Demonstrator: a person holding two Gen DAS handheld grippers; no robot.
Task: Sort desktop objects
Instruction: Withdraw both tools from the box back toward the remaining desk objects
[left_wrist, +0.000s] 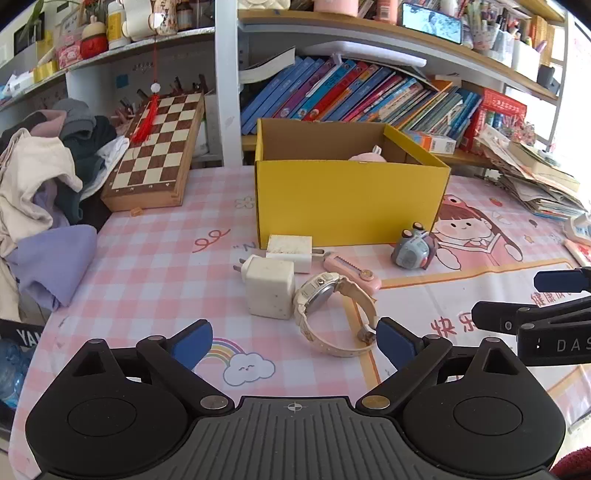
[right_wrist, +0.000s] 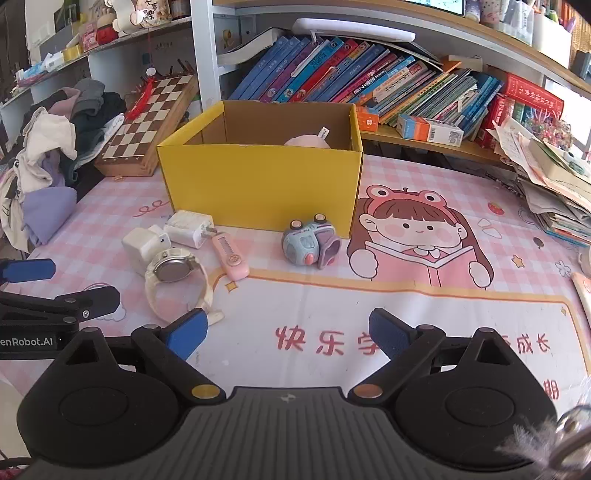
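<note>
Left hand-held gripper (left_wrist: 293, 345) hovering low over the pink checked worktop (left_wrist: 155, 258), blue pads spread wide, empty. Cream plastic wristwatch (left_wrist: 332, 314) just ahead, strap end by the right pad. Touching it, a white square charger plug (left_wrist: 269, 291); behind, a second white plug (left_wrist: 290, 253), a pink utility knife (left_wrist: 352, 273), a grey-blue toy camera (left_wrist: 413, 249). Beyond, open yellow cardboard box (left_wrist: 347, 201). Right hand-held gripper (right_wrist: 286, 336) likewise spread apart, empty.

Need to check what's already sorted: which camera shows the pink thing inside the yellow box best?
The right wrist view: it looks over the rim of the yellow box onto the pink thing and its white tag. The left wrist view shows only a sliver above the box front.
</note>
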